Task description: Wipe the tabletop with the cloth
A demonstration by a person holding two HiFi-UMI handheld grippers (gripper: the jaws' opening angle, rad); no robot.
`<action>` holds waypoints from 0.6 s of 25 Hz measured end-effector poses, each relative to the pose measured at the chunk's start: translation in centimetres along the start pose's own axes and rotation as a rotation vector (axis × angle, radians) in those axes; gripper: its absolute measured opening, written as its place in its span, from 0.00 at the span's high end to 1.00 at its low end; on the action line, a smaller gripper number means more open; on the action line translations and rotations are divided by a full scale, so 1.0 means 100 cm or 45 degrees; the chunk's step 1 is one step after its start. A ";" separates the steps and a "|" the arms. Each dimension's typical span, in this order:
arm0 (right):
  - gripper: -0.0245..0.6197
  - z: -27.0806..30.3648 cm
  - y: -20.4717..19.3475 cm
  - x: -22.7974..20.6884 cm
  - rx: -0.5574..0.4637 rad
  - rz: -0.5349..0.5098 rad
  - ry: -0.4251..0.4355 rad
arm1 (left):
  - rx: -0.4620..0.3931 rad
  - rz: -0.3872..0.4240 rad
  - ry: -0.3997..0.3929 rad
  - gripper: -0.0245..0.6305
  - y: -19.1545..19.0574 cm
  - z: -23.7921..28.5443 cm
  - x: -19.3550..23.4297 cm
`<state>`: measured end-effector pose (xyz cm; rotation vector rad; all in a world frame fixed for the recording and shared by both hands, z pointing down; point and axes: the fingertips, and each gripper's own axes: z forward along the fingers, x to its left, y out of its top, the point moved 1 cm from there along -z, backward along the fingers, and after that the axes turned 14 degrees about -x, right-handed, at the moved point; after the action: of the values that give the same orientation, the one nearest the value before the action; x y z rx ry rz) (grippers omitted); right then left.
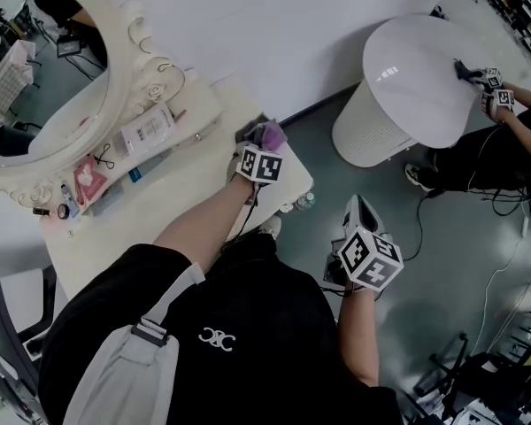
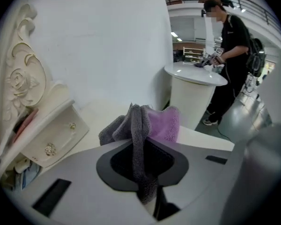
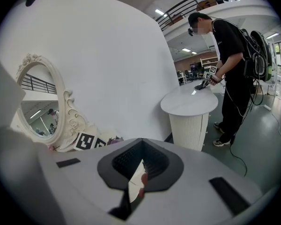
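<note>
A cloth [image 1: 267, 135], grey on one side and purple on the other, is bunched over the far right corner of the cream vanity tabletop [image 1: 159, 228]. My left gripper [image 1: 264, 149] is shut on it. In the left gripper view the cloth [image 2: 150, 123] stands up between the jaws of the left gripper [image 2: 143, 144], with the tabletop [image 2: 103, 114] just beyond. My right gripper [image 1: 358, 209] hangs off the table's right side over the floor, shut and empty. In the right gripper view the right gripper [image 3: 140, 165] points toward the wall, jaws together.
An ornate oval mirror [image 1: 44, 69] and small toiletries [image 1: 146, 131] stand along the back of the vanity, with a little drawer unit [image 2: 51, 135] below. A bottle [image 1: 305, 200] lies on the floor by the corner. A round white table [image 1: 420, 78] with another person [image 1: 504, 140] stands to the right.
</note>
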<state>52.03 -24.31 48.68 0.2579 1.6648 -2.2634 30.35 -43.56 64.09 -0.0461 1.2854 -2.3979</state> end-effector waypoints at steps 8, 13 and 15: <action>0.95 0.004 0.012 -0.026 0.005 -0.007 -0.095 | 0.034 -0.111 0.322 0.89 0.027 0.043 0.038; 0.95 0.023 0.009 -0.019 0.061 -0.029 -0.078 | 0.003 -0.149 0.437 0.89 0.044 0.065 0.058; 0.95 0.034 0.002 -0.010 0.104 -0.037 -0.051 | -0.030 -0.126 0.456 0.89 0.050 0.071 0.062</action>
<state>53.14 -27.44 49.84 0.2068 1.5686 -2.3454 27.96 -53.98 63.13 0.3346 1.4967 -2.5557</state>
